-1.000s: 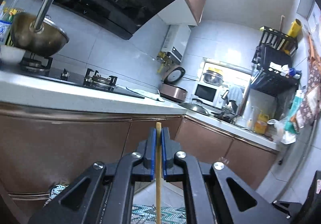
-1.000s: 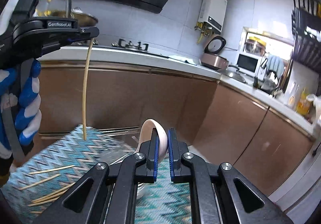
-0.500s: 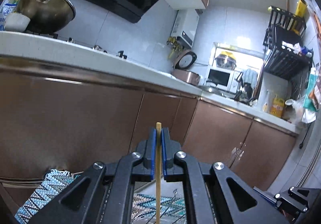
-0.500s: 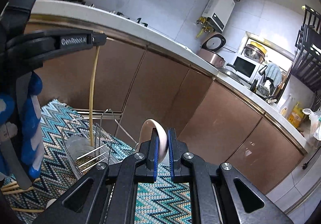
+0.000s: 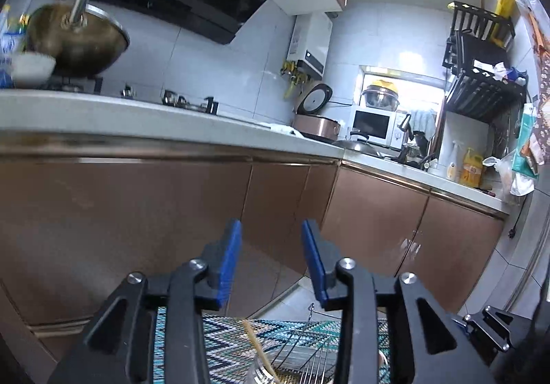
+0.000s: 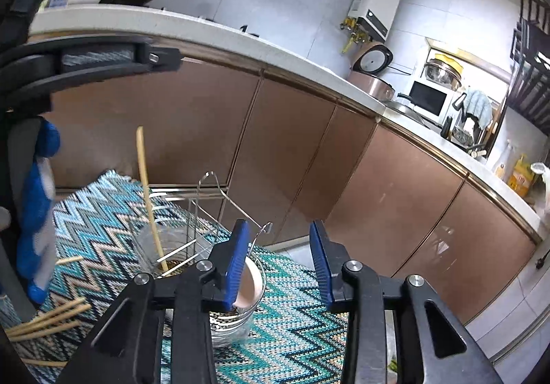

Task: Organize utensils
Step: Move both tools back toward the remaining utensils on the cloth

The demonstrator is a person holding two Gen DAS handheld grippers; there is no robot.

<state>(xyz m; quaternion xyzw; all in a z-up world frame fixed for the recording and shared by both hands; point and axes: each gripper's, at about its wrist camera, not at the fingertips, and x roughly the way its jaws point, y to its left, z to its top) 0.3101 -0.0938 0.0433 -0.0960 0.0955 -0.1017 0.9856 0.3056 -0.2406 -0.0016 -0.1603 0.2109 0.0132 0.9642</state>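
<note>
My left gripper (image 5: 271, 260) is open and empty. A wooden chopstick (image 6: 148, 198) stands tilted in the left clear cup (image 6: 161, 246) of a wire utensil rack (image 6: 213, 208); its top also shows below the left gripper (image 5: 256, 346). My right gripper (image 6: 278, 260) is open and empty. A pale ceramic spoon (image 6: 249, 287) rests in the right clear cup (image 6: 237, 315) just below it. The left gripper's side (image 6: 86, 64) shows at upper left in the right wrist view, above the chopstick.
The rack stands on a zigzag-patterned mat (image 6: 299, 339) on the floor. Several loose chopsticks (image 6: 48, 318) lie on the mat at left. Brown kitchen cabinets (image 6: 309, 171) rise right behind, with a countertop (image 5: 137, 116) and wok (image 5: 79, 43) above.
Both grippers have opened. The chopstick dropped from the left gripper into the left cup, and the spoon dropped from the right gripper into the right cup.
</note>
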